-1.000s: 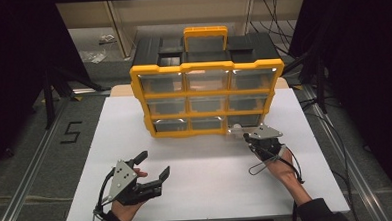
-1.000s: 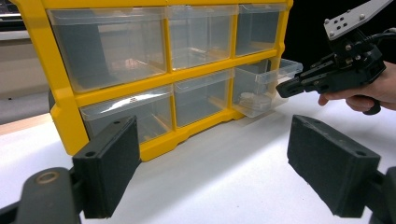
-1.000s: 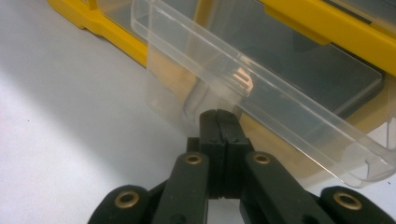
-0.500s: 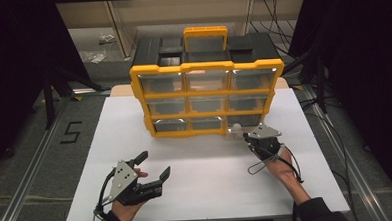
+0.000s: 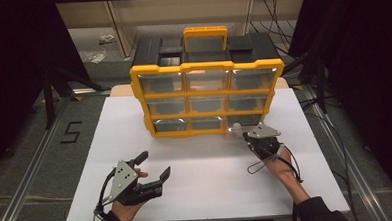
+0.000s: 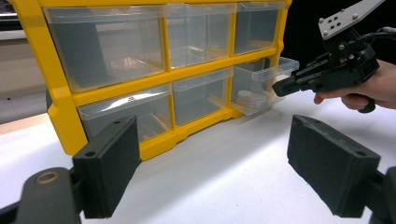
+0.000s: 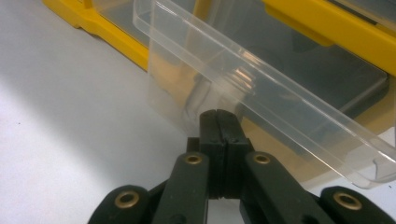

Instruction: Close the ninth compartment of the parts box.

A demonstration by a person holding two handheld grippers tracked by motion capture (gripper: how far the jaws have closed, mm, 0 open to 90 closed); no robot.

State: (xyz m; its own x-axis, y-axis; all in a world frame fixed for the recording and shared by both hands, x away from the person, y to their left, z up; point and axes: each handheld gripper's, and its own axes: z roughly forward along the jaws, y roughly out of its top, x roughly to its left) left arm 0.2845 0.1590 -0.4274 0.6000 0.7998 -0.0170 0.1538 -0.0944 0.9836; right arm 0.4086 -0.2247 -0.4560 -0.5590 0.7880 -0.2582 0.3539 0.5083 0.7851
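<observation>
A yellow drawer cabinet (image 5: 208, 97) with clear plastic drawers stands upright at the back of the white table (image 5: 207, 190). Its bottom right drawer (image 5: 242, 122) is pulled out a little, and in the left gripper view this drawer (image 6: 261, 81) holds some small flat pieces. My right gripper (image 5: 245, 135) is shut, jaws pressed together. Its tips rest against the drawer front (image 7: 261, 88), just under the lip, with nothing visible between the pads (image 7: 218, 114). My left gripper (image 5: 156, 163) is open and empty near the table's front left, its pads (image 6: 109, 163) wide apart and facing the cabinet.
A yellow carry handle (image 5: 205, 37) and black top compartments sit on the cabinet. The other drawers are pushed in. White tabletop lies bare between the two hands. A cable loops from the right gripper (image 6: 345, 60) over the table's right side.
</observation>
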